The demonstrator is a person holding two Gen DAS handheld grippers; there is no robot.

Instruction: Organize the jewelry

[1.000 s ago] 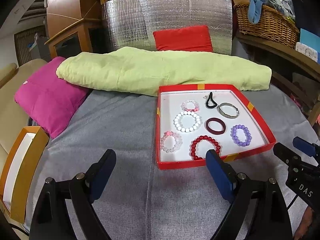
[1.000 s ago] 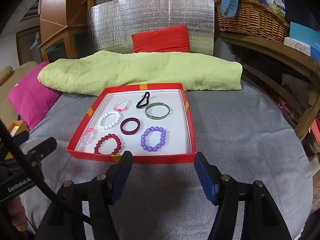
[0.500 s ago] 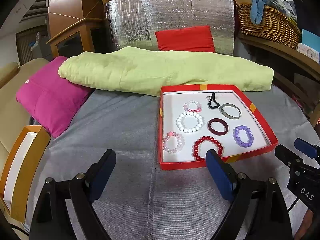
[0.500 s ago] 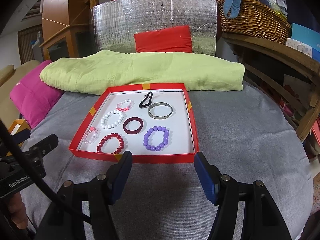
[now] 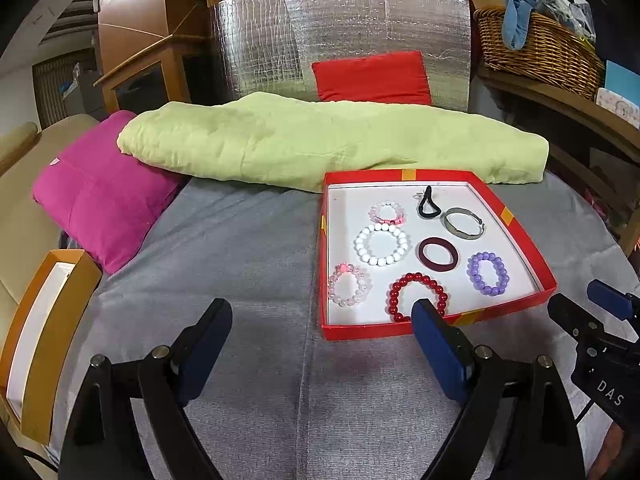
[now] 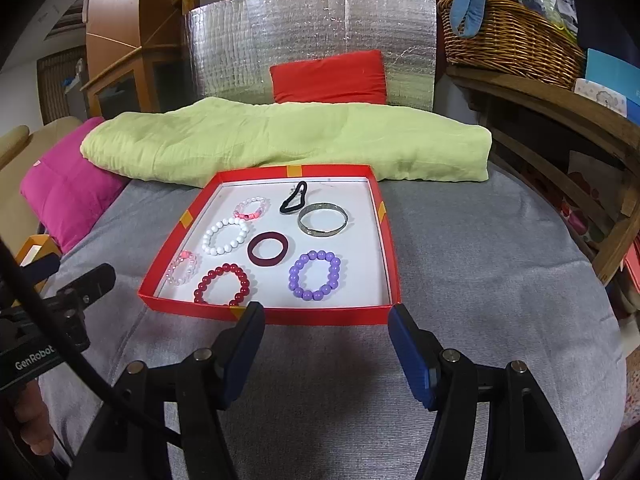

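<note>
A red tray (image 5: pixel 516 228) (image 6: pixel 394 256) lies on the grey cloth and holds several bracelets: a white bead one (image 5: pixel 382 245) (image 6: pixel 225 236), a red bead one (image 5: pixel 418 296) (image 6: pixel 222 284), a purple bead one (image 5: pixel 488 273) (image 6: pixel 316 275), a maroon ring (image 5: pixel 438 254) (image 6: pixel 268 249), a silver bangle (image 5: pixel 464 222) (image 6: pixel 323 219), two pink bead ones and a black hair tie (image 5: pixel 429 207). My left gripper (image 5: pixel 322 326) is open and empty, near the tray's front left. My right gripper (image 6: pixel 326 326) is open and empty, just before the tray's front edge.
A rolled green blanket (image 5: pixel 320 140) lies behind the tray, a magenta cushion (image 5: pixel 96 196) at the left. An orange box (image 5: pixel 44 320) sits at the far left edge. A wicker basket (image 6: pixel 508 40) stands on a wooden shelf at the right.
Both grippers have drifted slightly, so the tray sits a little lower and more to the right in both views. Nothing was taken hold of.
</note>
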